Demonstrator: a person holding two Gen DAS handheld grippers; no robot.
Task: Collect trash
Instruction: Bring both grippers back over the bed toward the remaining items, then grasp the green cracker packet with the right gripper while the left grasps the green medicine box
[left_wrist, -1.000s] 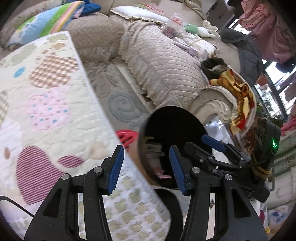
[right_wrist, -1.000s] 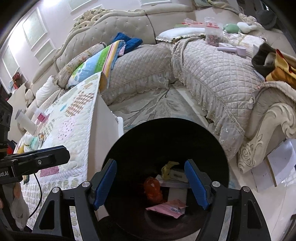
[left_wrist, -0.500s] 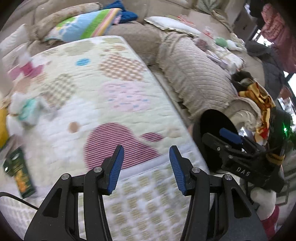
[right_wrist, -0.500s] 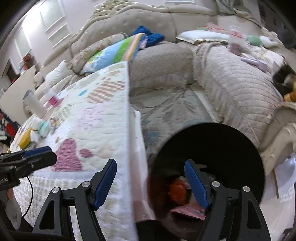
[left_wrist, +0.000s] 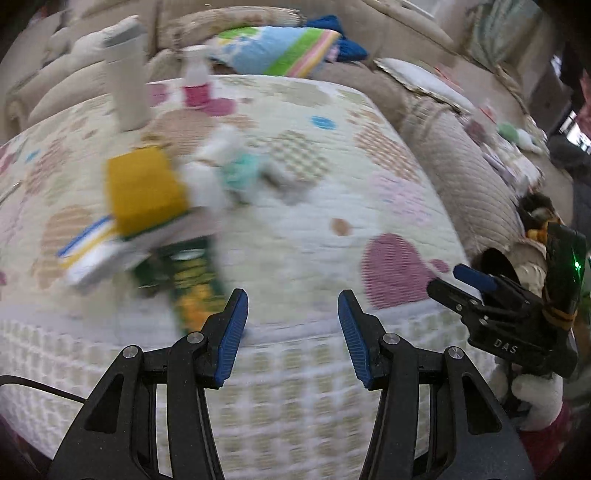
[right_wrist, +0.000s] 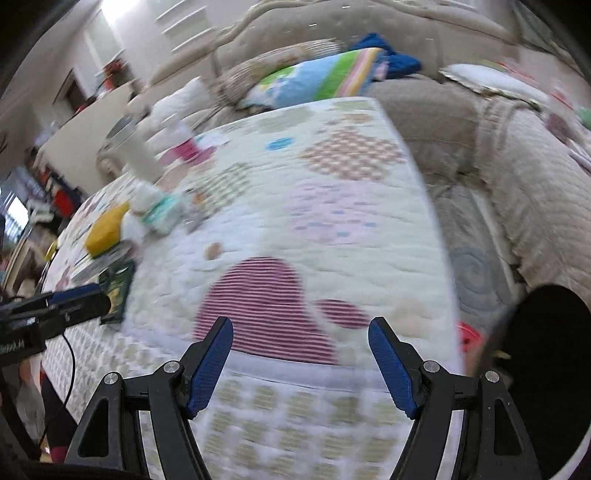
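Both views are swinging from the black bin toward remaining table litter; left gripper and right gripper are gaping, empty.

On the quilted table, a pile of trash lies at the left. Behind it, at the far edge, stand a tall cup and a small bottle. The bin sits below the table's right edge. A sofa runs behind and along the right.
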